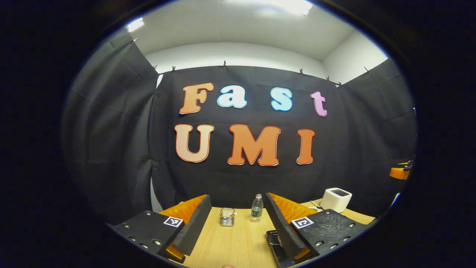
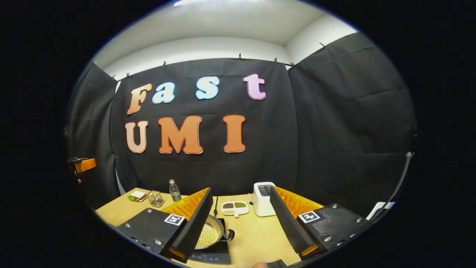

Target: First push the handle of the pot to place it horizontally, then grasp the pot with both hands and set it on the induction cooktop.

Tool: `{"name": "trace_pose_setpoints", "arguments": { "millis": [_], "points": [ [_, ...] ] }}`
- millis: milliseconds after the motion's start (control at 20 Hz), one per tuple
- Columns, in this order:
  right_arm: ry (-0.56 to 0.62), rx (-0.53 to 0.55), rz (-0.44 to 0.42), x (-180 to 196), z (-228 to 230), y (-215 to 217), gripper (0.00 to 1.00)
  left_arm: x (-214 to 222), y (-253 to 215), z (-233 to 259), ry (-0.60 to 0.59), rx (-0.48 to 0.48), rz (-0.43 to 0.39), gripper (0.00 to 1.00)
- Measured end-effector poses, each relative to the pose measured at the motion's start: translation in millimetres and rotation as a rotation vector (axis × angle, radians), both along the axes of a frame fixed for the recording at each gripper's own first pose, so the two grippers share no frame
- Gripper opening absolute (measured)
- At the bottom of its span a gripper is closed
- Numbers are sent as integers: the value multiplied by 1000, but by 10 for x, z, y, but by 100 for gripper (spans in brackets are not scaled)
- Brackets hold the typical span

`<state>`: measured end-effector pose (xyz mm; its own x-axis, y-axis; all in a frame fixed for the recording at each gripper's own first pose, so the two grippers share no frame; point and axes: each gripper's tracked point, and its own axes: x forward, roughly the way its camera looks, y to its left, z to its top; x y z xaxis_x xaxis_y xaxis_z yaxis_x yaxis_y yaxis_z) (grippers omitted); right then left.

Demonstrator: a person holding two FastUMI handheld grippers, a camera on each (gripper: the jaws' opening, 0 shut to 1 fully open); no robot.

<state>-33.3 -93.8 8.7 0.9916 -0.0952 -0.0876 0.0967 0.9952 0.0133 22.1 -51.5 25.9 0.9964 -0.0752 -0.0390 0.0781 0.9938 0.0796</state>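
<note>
Your table (image 2: 256, 230) carries the cooktop (image 2: 215, 253), and the pot (image 2: 210, 234) already sits on it, holding pale beans. You hold both grippers high and clear of it, left (image 1: 238, 223) and right (image 2: 241, 219), jaws spread wide and gripping nothing, which suggests the placing is done.

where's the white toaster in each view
Left gripper view: the white toaster sits low on the right, at the far edge of the wooden table, just beyond the right-hand finger.
Right gripper view: the toaster stands near bottom centre, against the inner edge of the right-hand finger.
Shared landmark: the clear water bottle, left of the toaster in both.
</note>
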Motion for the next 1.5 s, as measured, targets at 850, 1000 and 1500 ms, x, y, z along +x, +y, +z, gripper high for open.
{"name": "trace_pose_setpoints", "arguments": {
  "millis": [850,1000,1500],
  "points": [
    [-24,16,13,16,6,-79,100,-131,-320,8,-10,12,-63,89],
    [-27,12,16,17,4,-87,95,-111,-346,-29,-3,17,-65,89],
    [-16,25,19,88,-96,-183,100,-64,-424,-86,3,8,-68,90]
  ]
}}
